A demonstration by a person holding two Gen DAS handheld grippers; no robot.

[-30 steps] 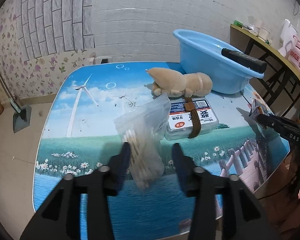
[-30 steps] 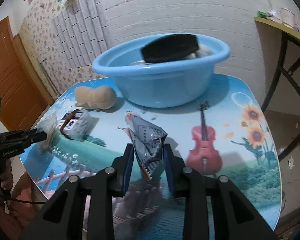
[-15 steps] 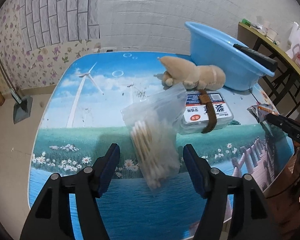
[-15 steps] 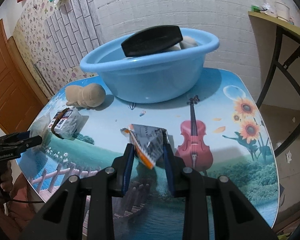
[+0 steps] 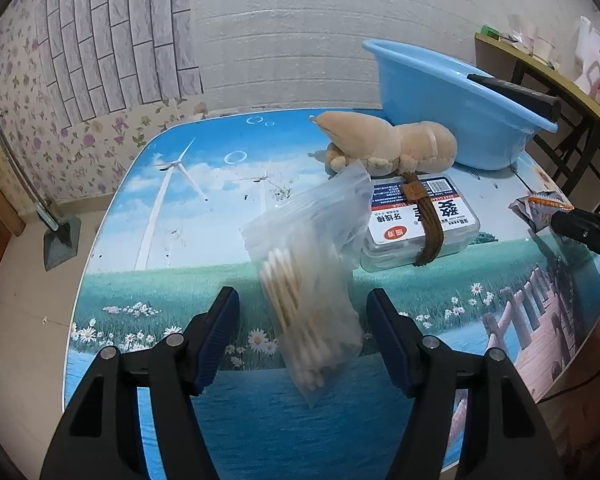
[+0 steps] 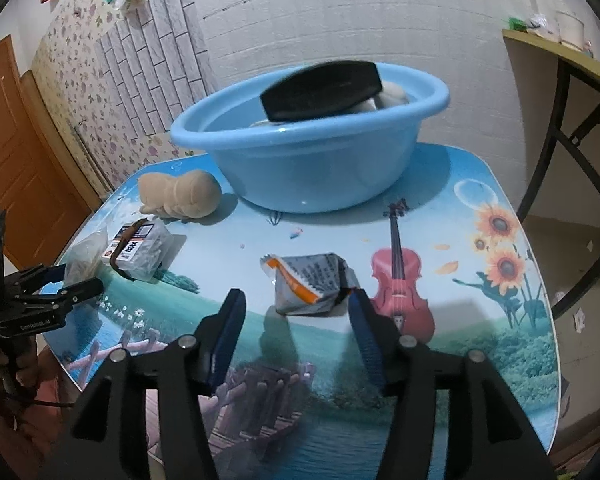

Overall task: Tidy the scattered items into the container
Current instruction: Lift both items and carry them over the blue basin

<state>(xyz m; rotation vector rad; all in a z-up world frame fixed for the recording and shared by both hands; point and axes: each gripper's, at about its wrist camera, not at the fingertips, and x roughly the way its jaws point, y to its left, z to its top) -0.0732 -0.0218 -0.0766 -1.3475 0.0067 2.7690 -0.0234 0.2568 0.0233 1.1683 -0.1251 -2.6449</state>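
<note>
My worry first: both jaws are spread wide with their targets only loosely between them, so nothing is held. If I close the left gripper (image 5: 302, 334) now, the slick bag of cotton swabs (image 5: 308, 280) looks likely to slide or crumple out, since it lies slanted and blurred between the pads, and I cannot tell whether it rests fully on the table (image 5: 188, 216). On my right gripper (image 6: 296, 326), the crumpled snack wrapper (image 6: 310, 286) sits off-centre, touching or almost touching the right-hand finger and well clear of the other; a pinch there would probably push it sideways rather than grip it.

The blue basin (image 6: 312, 168) stands at the far side of the table, already holding a black object (image 6: 322, 90) propped on its rim and something pale behind it. The plush toy (image 5: 392, 148) lies just beside the basin, with the boxed toothpicks (image 5: 420, 224), banded by a brown strap, in front of the toy.

Both grippers are low over the near table edge, pointing forward and slightly downward.
</note>
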